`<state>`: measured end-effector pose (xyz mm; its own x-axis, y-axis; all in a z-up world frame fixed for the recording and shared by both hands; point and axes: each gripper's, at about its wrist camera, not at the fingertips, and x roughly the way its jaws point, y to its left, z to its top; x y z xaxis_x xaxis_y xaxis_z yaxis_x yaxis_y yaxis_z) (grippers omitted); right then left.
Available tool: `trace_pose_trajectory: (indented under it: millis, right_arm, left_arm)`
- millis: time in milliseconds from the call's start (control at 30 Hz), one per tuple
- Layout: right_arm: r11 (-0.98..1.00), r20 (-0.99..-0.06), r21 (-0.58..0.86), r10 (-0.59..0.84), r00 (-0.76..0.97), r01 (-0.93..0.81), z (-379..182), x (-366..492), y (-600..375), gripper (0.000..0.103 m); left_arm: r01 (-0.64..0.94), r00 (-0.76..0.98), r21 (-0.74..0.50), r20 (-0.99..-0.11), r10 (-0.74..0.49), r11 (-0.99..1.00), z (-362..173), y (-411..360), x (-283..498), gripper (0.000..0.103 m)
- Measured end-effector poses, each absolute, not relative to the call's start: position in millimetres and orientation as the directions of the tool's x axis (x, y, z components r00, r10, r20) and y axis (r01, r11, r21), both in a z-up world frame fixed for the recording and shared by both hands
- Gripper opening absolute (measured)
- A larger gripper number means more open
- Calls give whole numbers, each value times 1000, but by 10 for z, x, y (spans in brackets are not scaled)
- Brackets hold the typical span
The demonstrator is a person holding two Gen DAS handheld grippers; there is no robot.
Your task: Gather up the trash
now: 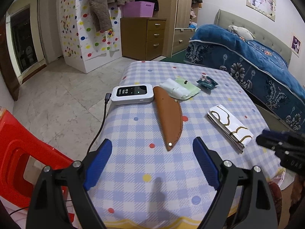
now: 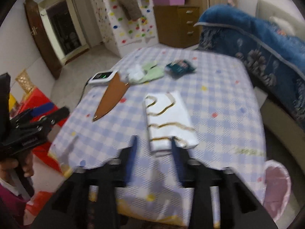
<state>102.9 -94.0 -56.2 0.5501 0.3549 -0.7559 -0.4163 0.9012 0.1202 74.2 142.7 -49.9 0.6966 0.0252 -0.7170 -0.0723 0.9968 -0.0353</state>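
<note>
Left wrist view: the left gripper (image 1: 152, 160) hovers over the checked table (image 1: 133, 171) with its jaws spread wide and nothing between them. Just ahead of the gap lies the brown sheath (image 1: 168, 116), tip toward the gripper. Beyond the sheath, ahead and slightly left, sits the white device (image 1: 132, 93) with its cable (image 1: 99, 131) running off the table's left edge. Ahead and slightly right lie the white tissue (image 1: 174, 88) on the green wrapper (image 1: 190, 89), touching the sheath's far end; further right is the dark packet (image 1: 207, 82). The white-and-gold folded pack (image 1: 228, 126) lies to the right of the gripper, and the right gripper (image 1: 282, 145) enters at the frame's right edge, just beside it. A red stool (image 1: 17, 152) stands left of the table. Right wrist view (blurred): the right gripper (image 2: 153, 148) has its jaws parted, not pressing on anything; the near end of the folded pack (image 2: 167, 118) lies just ahead of the gap, close to the right finger. The sheath (image 2: 112, 97) lies ahead-left, the tissue (image 2: 135, 72), green wrapper (image 2: 154, 72) and packet (image 2: 180, 66) far ahead. The left gripper (image 2: 38, 118) is at far left, held by a hand (image 2: 11, 168). A pink bag (image 2: 276, 187) hangs at the lower right.
</note>
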Motion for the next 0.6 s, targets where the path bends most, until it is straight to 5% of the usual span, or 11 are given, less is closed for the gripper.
trace_pose_trajectory:
  millis: [600]
  right_arm:
    - [905,-845,27,248,474,-425,-1051,1511,-848,60]
  left_arm:
    - [-43,674,-36,-739,2,998,-615,1354,824,84]
